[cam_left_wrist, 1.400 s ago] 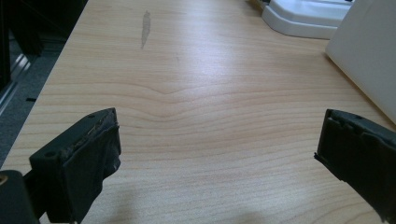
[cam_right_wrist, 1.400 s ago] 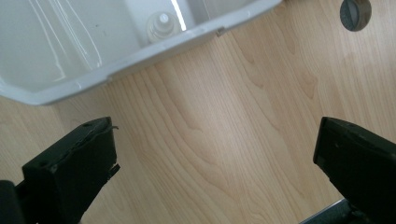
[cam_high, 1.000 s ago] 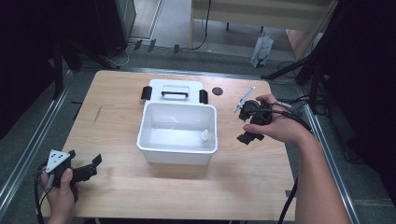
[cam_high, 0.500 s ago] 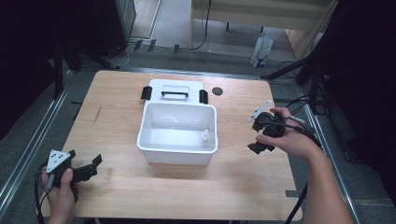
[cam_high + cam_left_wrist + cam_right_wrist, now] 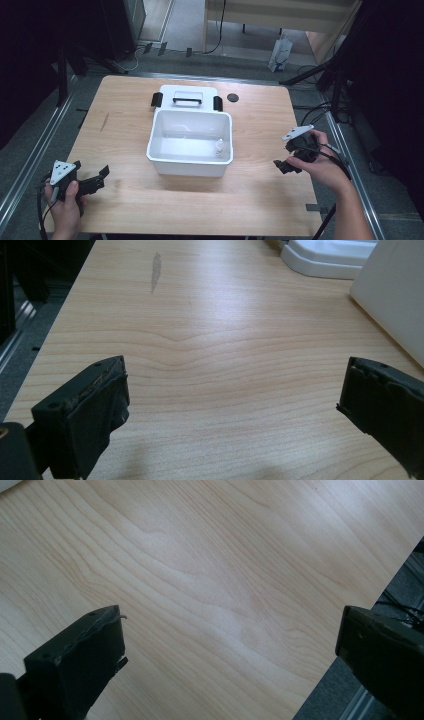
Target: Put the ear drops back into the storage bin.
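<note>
Your right gripper (image 5: 284, 165) hovers near the right edge of the table (image 5: 125, 115), jaws spread wide and holding nothing; your left gripper (image 5: 95, 181) sits at the near left corner, jaws just as wide and empty. The white bin (image 5: 190, 162) stands mid-table, well apart from both, with a small clear bottle (image 5: 219, 146) lying inside by its right wall. The white lid (image 5: 187, 97) with a dark handle rests flat just beyond the bin, touching or nearly touching its far rim.

The bottle looks placed, so I judge the lid comes next. Bring both grippers in level, take the lid by its dark end clips, and lower it squarely so it doesn't tip the bin.

The bottle is small and pale against the bin floor; you can't tell whether it is capped. The lid's underside is hidden. The bin's near inner wall is out of sight.
</note>
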A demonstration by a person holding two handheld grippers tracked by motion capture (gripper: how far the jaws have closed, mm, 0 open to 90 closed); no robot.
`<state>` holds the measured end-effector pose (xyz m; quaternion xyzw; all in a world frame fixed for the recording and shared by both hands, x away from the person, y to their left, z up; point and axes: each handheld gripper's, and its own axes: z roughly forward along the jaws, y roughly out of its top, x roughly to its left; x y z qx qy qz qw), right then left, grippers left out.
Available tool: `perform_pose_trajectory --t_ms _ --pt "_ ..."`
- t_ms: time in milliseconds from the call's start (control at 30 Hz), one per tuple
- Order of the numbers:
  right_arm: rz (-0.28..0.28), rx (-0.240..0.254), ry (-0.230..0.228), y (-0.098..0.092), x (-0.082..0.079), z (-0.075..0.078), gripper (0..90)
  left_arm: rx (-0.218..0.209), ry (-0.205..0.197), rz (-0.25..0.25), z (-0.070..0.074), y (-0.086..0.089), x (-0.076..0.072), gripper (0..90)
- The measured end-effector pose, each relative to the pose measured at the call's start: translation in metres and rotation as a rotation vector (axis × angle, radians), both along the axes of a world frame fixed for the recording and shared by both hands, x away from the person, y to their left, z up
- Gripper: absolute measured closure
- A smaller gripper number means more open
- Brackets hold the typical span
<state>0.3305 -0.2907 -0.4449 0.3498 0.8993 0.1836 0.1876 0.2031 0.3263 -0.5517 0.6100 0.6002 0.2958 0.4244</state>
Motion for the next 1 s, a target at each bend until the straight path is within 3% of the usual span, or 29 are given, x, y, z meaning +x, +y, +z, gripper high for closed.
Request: perform_pose_trajectory --t_ms 233,500,533,633,667,1000 --pt "-0.045 0.07 -0.034 -0.015 -0.014 -0.016 0.0 0.003 0.0 0.001 0.0 0.0 0.0 0.3" --pt "-0.164 0.172 -0.108 -0.034 -0.035 -0.046 0.0 0.009 0.0 0.004 0.0 -0.001 0.0 0.3" --pt "-0.21 0.232 -0.124 -0.04 -0.042 -0.055 0.0 0.01 0.0 0.004 0.0 -0.001 0.0 0.3" --pt "-0.23 0.27 -0.144 -0.045 -0.047 -0.062 0.0 0.014 -0.002 0.002 0.0 -0.001 0.0 0.3" --pt "-0.263 0.316 -0.161 -0.05 -0.055 -0.07 0.0 0.015 -0.003 0.002 0.0 -0.001 0.0 0.3" --pt "-0.372 0.405 -0.239 -0.056 -0.084 -0.097 0.0 0.018 -0.004 0.003 0.0 -0.002 0.0 0.3"
